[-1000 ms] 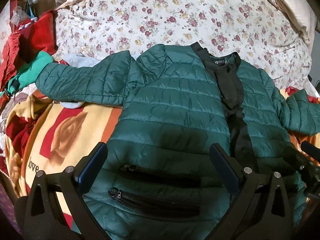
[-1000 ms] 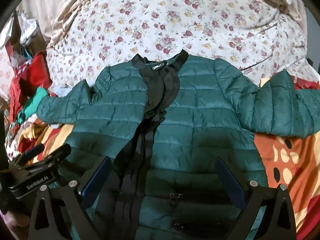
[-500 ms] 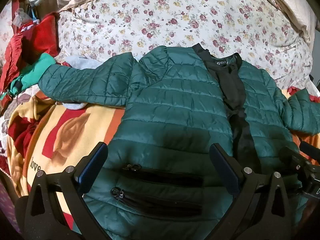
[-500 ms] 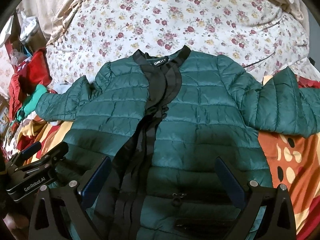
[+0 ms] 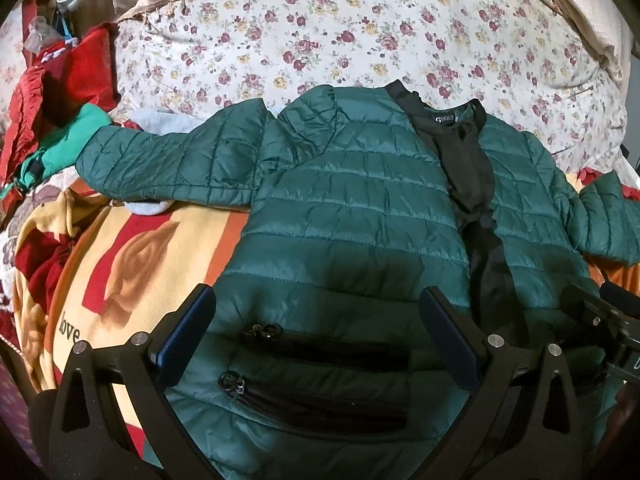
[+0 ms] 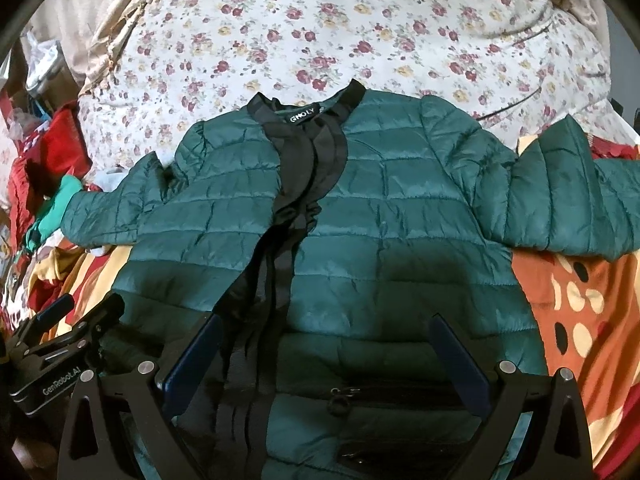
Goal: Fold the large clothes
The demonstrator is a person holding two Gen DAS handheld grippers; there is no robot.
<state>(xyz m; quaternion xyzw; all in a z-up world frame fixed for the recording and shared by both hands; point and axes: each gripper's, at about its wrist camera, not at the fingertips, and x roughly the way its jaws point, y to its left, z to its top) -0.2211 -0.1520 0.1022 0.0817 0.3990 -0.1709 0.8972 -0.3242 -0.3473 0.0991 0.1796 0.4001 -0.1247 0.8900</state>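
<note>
A dark green quilted jacket (image 5: pixel 352 216) (image 6: pixel 400 216) lies flat on the bed, front up, black placket down the middle, both sleeves spread sideways. My left gripper (image 5: pixel 316 320) hovers open over the jacket's lower left panel, above two black zip pockets (image 5: pixel 320 372). My right gripper (image 6: pixel 328 344) hangs open over the lower right panel, nothing between its fingers. Each gripper shows at the edge of the other's view: the right gripper (image 5: pixel 600 320) and the left gripper (image 6: pixel 60 344).
A floral bedspread (image 5: pixel 360 32) covers the far half of the bed. An orange and yellow blanket (image 5: pixel 132 264) lies under the jacket. Red and teal clothes (image 5: pixel 52 120) are heaped at the left. Beige fabric (image 6: pixel 72 40) bunches along the far edge.
Both grippers have drawn back slightly toward the jacket's hem, so the jacket sits lower in both views. The jacket has not moved and both grippers stay open.
</note>
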